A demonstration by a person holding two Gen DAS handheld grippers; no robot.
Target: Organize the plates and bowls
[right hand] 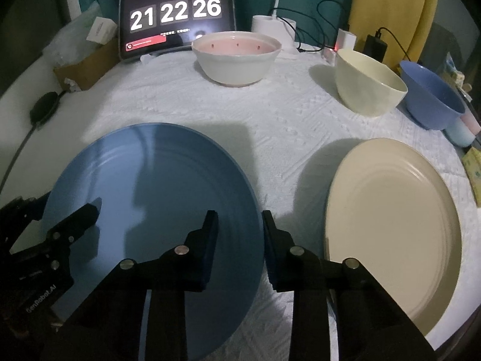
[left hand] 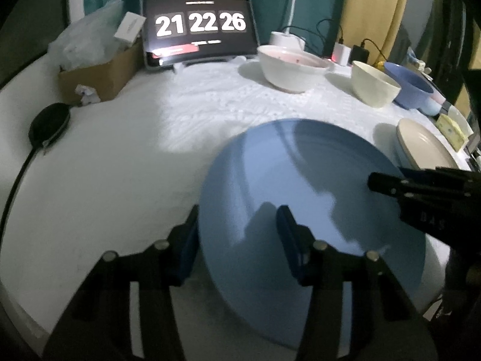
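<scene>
Both grippers are straddling opposite edges of the blue plate (right hand: 150, 210), which is lying flat on the white cloth of the bench (right hand: 270, 114).

Left gripper (left hand: 237, 240): jaws are spread, one finger over the plate's face and the other outside its left rim. No pinch is showing yet.

Right gripper (right hand: 239, 240): jaws are likewise spread, the inner finger sitting over the plate, the outer one beyond the right rim above the cloth. Whether either pad is touching the rim cannot be told.

The beige plate (right hand: 390, 231) is lying just to the right of the right gripper, apart from the blue one. Ahead of the grippers, the pink-lined bowl (right hand: 237, 60), the cream bowl (right hand: 369, 87) and the blue bowl (right hand: 430, 99) are standing separately.

Judgement: the step in hand appears to be gripping the blue plate for stacking with the beige one. Recommended practice: slide the lower finger fully beneath the rim before closing, close both sides evenly, and lift level, since a glossy, shallow rim is likely to slip from a partial bite.
</scene>
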